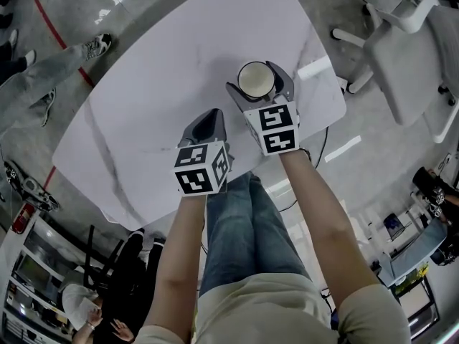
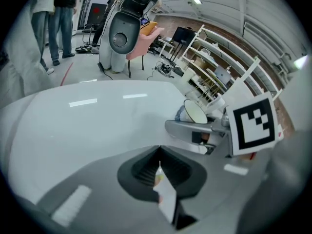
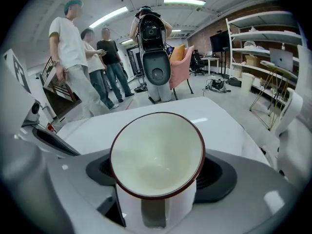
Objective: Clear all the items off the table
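A white mug [image 1: 255,79] with a dark red rim stands on the white marble-look table [image 1: 158,106], near its far right side. My right gripper [image 1: 259,77] reaches around it, and in the right gripper view the mug [image 3: 156,155] sits between the open jaws with its handle toward the camera. I see no pad pressing on it. My left gripper [image 1: 208,117] hovers over the table just left of the right one. Its jaws are shut on a small white packet [image 2: 165,194]. The left gripper view also shows the mug [image 2: 195,112] and the right gripper [image 2: 195,130].
A white chair [image 1: 401,41] stands off the table's far right corner. Someone's legs and shoes [image 1: 93,46] are beside the far left edge. Beyond the table stand several people [image 3: 73,57], a dark-backed seat [image 3: 155,57] and shelving [image 2: 219,67].
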{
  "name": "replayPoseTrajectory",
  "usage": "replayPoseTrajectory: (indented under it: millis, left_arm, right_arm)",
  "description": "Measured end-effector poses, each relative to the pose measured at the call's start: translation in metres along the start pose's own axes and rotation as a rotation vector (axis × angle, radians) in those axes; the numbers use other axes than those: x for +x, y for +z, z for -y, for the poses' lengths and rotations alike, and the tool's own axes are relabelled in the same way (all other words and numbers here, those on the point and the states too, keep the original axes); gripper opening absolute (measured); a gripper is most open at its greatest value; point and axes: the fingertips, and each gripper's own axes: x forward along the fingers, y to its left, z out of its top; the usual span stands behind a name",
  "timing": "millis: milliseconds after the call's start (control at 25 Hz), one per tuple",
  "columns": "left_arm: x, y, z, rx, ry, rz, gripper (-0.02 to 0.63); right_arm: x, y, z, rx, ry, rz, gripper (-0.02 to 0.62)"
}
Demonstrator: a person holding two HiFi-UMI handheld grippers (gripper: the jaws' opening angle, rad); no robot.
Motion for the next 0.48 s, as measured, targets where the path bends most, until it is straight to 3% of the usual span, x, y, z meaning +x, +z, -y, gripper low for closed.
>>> replayPoseTrajectory:
  millis: [480]
  left_arm:
    - [0.0000, -0.0103, -0.0027, -0.009, -0.004, -0.008, 0.009]
  right_arm:
    - [0.0027, 0.0033, -0.0012, -0.048, -0.023, 0.040, 0.410]
